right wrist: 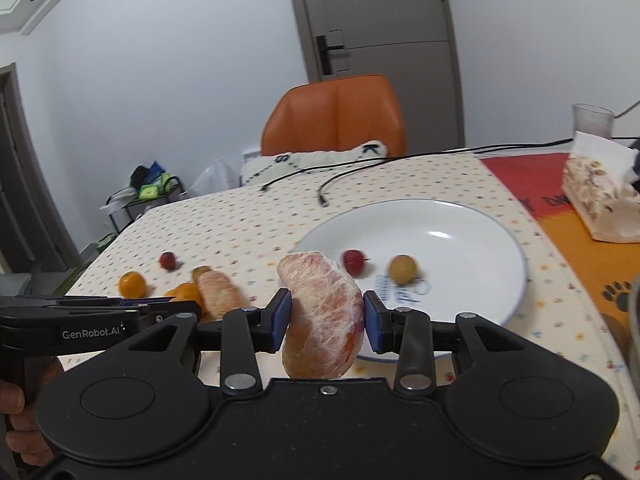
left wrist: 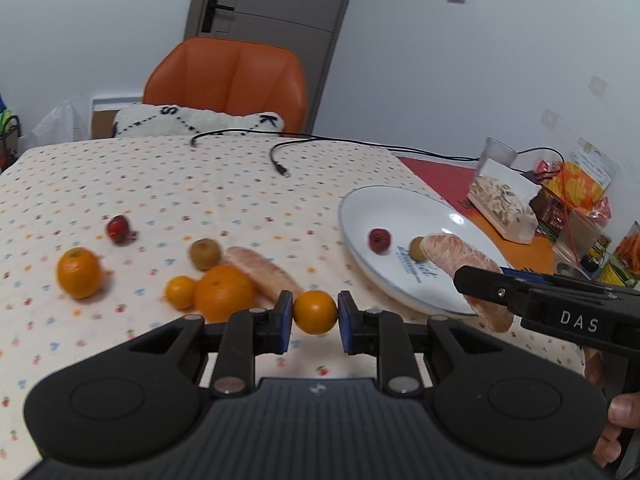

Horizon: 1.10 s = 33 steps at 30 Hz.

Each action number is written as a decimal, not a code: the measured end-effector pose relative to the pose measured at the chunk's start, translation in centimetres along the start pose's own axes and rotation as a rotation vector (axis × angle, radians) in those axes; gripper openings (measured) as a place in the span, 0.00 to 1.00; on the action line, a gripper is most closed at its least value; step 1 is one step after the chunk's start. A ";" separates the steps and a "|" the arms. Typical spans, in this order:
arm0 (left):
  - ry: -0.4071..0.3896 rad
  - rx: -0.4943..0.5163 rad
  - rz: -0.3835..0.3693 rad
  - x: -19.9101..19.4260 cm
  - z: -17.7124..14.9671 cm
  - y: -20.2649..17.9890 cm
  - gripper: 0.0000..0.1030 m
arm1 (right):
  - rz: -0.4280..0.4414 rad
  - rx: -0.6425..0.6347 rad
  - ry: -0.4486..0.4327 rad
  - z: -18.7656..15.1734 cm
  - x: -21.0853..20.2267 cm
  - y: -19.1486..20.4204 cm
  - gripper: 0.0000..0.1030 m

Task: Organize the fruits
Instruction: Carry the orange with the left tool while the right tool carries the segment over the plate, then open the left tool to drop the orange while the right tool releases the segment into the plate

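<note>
**Two tools, two fruits gripped above the bench**

While the left tool [left wrist: 315,312] pinches one small orange [left wrist: 315,312] between its blue pads at lower centre of the left wrist view, the right tool [right wrist: 325,316] clamps one peeled pomelo segment [right wrist: 322,316] at centre of the right wrist view, held on end just before the plate's near rim.

Beyond the left tool, six fruits lie on the bench [left wrist: 160,184]: three more oranges, namely a large one [left wrist: 224,293] touching a small one [left wrist: 181,291] at its left, and another [left wrist: 78,272] apart toward the left edge; one second pomelo segment [left wrist: 264,274] just right of the large orange; one brownish kiwi-like fruit [left wrist: 205,254] behind them; one red fruit [left wrist: 119,229] farther left.

To the right, one white plate [left wrist: 404,208] carries two loose fruits: one red fruit [left wrist: 379,240] and one yellowish-brown fruit [left wrist: 417,249], apart from each other.

Farther back lie two black cable ends [left wrist: 280,168], and one orange chair [left wrist: 228,80] stands at upper centre. At the right edge stand a clear cup [left wrist: 498,152] and a snack bag [left wrist: 504,204].
</note>
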<state>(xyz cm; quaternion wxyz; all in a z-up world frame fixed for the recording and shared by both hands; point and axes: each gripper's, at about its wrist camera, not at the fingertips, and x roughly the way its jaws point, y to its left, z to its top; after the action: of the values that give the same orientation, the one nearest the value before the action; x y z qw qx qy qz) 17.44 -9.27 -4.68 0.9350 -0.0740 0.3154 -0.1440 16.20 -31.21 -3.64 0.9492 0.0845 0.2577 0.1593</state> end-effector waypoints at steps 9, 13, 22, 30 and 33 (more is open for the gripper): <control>0.006 0.060 -0.023 1.9 1.1 -3.1 0.22 | -0.043 0.034 -0.029 0.1 -0.4 -2.9 0.36; 0.016 0.078 -0.033 2.7 1.4 -4.1 0.22 | -0.051 0.051 -0.039 0.3 -0.3 -4.2 0.36; 0.028 0.111 -0.029 4.5 2.2 -5.9 0.22 | -0.048 0.072 -0.056 0.6 0.3 -6.0 0.36; 0.060 0.114 -0.012 6.9 2.4 -6.7 0.22 | -0.047 0.095 -0.056 0.5 1.1 -7.2 0.36; 0.066 0.118 -0.015 7.4 2.5 -6.9 0.22 | -0.051 0.098 -0.055 0.6 1.5 -7.5 0.36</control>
<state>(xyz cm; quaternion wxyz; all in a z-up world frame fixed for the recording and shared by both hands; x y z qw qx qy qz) 23.09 -18.05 -5.31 0.9259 -0.0163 0.3363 -0.1716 19.69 -37.77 -5.70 0.9544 0.1288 0.2411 0.1197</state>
